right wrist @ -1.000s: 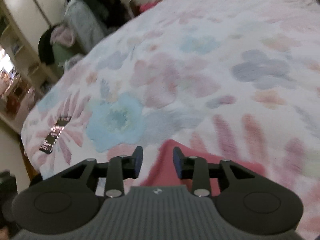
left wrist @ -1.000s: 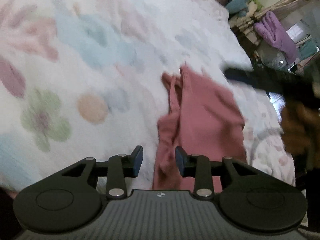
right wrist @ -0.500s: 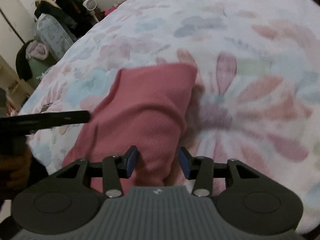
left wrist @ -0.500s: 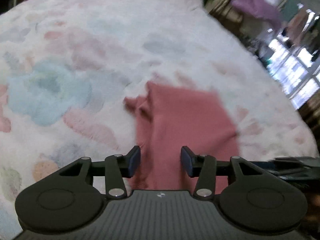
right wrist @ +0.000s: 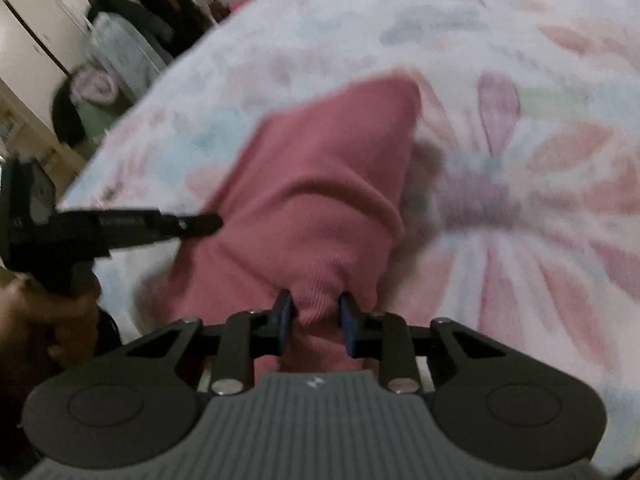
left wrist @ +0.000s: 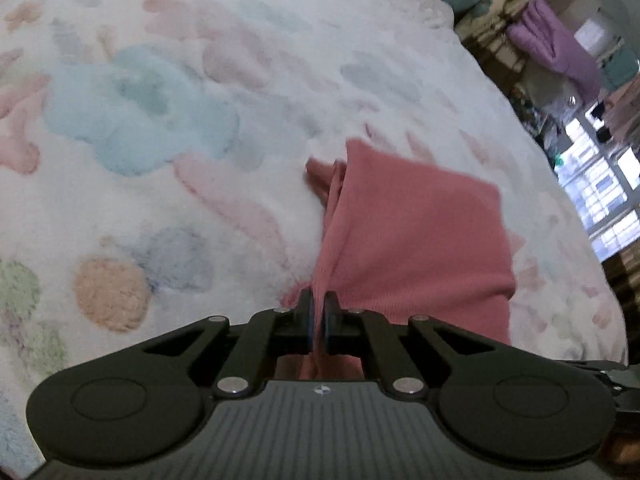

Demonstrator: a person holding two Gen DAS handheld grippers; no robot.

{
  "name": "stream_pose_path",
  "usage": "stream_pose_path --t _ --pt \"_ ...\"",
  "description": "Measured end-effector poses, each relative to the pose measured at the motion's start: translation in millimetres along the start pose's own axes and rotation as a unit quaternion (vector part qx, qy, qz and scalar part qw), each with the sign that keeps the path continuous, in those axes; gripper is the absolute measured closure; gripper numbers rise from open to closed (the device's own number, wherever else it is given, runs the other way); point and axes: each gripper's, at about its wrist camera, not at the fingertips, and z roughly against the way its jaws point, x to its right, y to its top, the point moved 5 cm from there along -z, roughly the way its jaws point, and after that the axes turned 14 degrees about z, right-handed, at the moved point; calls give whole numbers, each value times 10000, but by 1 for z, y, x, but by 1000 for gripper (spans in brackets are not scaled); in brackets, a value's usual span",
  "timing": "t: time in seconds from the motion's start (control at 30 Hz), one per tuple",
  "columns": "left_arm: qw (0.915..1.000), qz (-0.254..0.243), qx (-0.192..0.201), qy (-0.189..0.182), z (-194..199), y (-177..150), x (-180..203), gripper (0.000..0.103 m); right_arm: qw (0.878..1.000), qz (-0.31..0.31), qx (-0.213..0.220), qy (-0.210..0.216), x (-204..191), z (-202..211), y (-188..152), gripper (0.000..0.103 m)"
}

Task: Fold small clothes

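On the bed: a pink garment [left wrist: 416, 236] lies on the flowered blanket [left wrist: 160, 128], near the edge closest to the person, with both tools at its near hem.

Garment's lie: its long axis runs away from both sets of fingers, up the bed; the far end is squared off, the near end bunched. A loose strap or fold pokes out at the far left corner in the left view.

Which way from the fingers: straight ahead of each. The left gripper [left wrist: 318, 320] sits on the garment's left edge, the right gripper [right wrist: 315, 322] on its right side, so the cloth stretches between them. Neither hand is plainly nearer; both are at the hem.

Left fingers: clenched tight on a thin ridge of the pink cloth, which stands up between the pads [left wrist: 306, 318].

Right fingers: part open and closing, with a thick roll of cloth between them. The pads [right wrist: 283, 322] stand at either side of the roll; I cannot tell whether they press on it yet, since the picture is blurred.

Other tool in sight: from the right view, the left gripper [right wrist: 120, 226] reaches in from the left, its tip at the garment's edge.

Coming move, as I judge it: once the right grip is firm, carry the near hem away along the long axis onto the far end.
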Motion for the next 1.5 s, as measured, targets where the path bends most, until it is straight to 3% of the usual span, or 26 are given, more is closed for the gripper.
stream_pose_path --t 0.13,0.23,0.3,0.37,0.47,0.57,0.73,0.77,0.87,0.93,1.03,1.07,1.2,1.3,1.4,1.5 --pt "9993 -278 146 215 13 6 14 85 9998 -80 -108 167 -1 8 -12 82" --pt "9939 -773 625 485 34 21 38 60 9996 -231 25 160 4 14 -14 80" --pt "9894 -1064 938 304 47 31 62 44 9990 -372 132 208 7 14 -13 79" --pt "9849 -1372 1057 -89 50 42 91 36 9985 -450 207 227 7 13 -13 74" --pt "9794 -1821 648 -582 27 48 136 26 9986 -425 262 172 3 12 -14 71" --pt "9684 -2394 -16 -704 -19 45 175 27 9986 -418 302 134 4 13 -14 70" --pt "9398 -3248 -986 -391 -84 21 206 28 9989 -324 342 55 4 13 -17 68" --pt "9358 -3333 -1120 -244 -94 18 206 32 9988 -319 356 52 4 13 -17 68" --pt "9292 -3459 -1293 113 -108 11 198 75 9985 -356 409 43 8 14 -16 67" --pt "9344 -3286 -1376 53 -109 15 192 80 9980 -445 452 38 12 15 -17 67" --pt "9462 -2982 -1255 -100 -105 27 188 84 9969 -668 383 188 19 11 -20 93" --pt "9517 -2837 -1167 -144 -104 31 186 84 9969 -669 360 202 19 12 -21 96" --pt "9705 -2240 -861 -225 -100 43 171 85 9978 -507 357 215 12 26 -23 98" --pt "9743 -2018 -967 -258 -109 41 162 84 9984 -517 157 162 13 20 -30 98" --pt "9751 -2024 -745 -514 -104 41 163 80 9987 -497 69 60 14 14 -30 97" --pt "9766 -1992 -449 -669 -82 48 163 71 9988 -462 160 24 12 18 -26 82"
